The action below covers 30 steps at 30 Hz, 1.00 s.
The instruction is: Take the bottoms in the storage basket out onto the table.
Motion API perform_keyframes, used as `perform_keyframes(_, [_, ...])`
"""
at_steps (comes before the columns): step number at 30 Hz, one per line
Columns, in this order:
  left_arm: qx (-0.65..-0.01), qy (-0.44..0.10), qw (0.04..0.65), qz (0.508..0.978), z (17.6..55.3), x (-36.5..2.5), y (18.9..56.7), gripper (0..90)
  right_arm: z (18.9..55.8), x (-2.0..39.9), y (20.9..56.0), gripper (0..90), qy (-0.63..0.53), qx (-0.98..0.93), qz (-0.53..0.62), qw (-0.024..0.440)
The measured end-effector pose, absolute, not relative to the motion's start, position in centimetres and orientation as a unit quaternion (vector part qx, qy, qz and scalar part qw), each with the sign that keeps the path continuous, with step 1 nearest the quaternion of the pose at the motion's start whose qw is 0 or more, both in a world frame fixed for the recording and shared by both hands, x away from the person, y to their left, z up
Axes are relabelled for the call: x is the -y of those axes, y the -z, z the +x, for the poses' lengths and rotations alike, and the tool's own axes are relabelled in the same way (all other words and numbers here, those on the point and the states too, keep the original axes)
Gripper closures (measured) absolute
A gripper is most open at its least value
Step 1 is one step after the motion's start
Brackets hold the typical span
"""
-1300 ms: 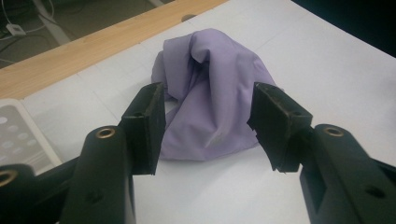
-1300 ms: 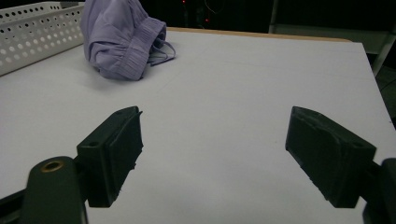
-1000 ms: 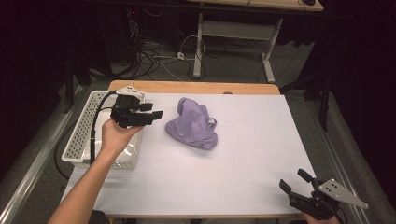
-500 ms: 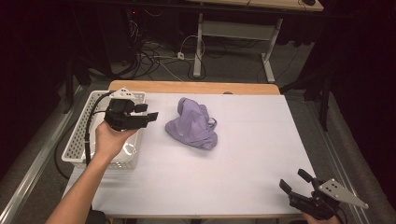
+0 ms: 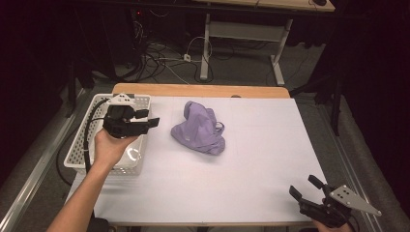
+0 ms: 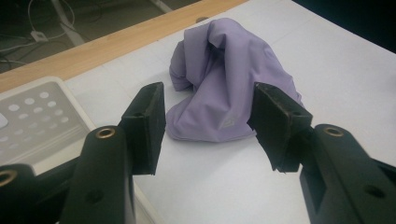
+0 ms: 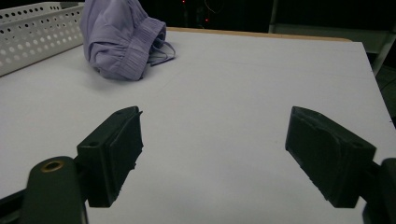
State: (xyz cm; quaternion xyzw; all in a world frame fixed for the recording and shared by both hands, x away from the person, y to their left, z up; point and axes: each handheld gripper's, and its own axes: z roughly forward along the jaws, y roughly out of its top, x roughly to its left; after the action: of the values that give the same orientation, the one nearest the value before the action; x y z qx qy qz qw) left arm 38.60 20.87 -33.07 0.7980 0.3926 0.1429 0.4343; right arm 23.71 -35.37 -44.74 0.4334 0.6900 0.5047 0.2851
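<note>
A crumpled lilac garment (image 5: 200,129) lies on the white table top, left of centre. My left gripper (image 5: 149,118) is held level in a hand over the right rim of a white basket (image 5: 80,145), pointing at the garment from a short way off. Its jaws are open with nothing between them. In the left gripper view (image 6: 210,116) the garment (image 6: 224,88) lies beyond the black pads, apart from them. My right gripper (image 5: 303,186) rests at the table's near right corner, open and empty. From the right gripper view (image 7: 212,154) the garment (image 7: 119,39) is far off at the upper left.
The perforated white basket (image 6: 37,121) (image 7: 32,32) stands along the table's left edge. A wooden strip (image 5: 198,90) runs along the far edge. Cables and desk legs lie on the dark floor behind. Bare white table top stretches between the garment and the right gripper.
The left hand has drifted slightly left, drawing its gripper a little away from the garment and further over the basket. The right gripper has stayed put.
</note>
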Motion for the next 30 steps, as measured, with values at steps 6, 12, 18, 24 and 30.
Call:
perform_keyframes(6, [-0.397, -0.143, 0.437, 0.794, 38.3, -21.3, 33.4, 44.4, 23.8, 35.3, 44.7, 19.5, -0.505, -0.69, 0.434, 0.284])
perform_keyframes(12, [-0.403, -0.144, 0.444, 0.787, 37.9, -21.9, 33.8, 44.4, 23.8, 35.3, 44.7, 19.5, -0.506, -0.69, 0.433, 0.283])
perform_keyframes(18, [-0.405, -0.146, 0.451, 0.782, 37.2, -22.5, 34.1, 44.4, 24.0, 35.3, 44.7, 19.5, -0.506, -0.691, 0.431, 0.283])
perform_keyframes(24, [-0.41, -0.15, 0.456, 0.775, 36.4, -23.2, 34.5, 44.4, 24.2, 35.1, 44.7, 19.5, -0.506, -0.693, 0.43, 0.282])
perform_keyframes(30, [-0.416, -0.163, 0.463, 0.766, 35.7, -24.0, 34.8, 44.4, 24.3, 35.1, 44.7, 19.5, -0.507, -0.694, 0.427, 0.28])
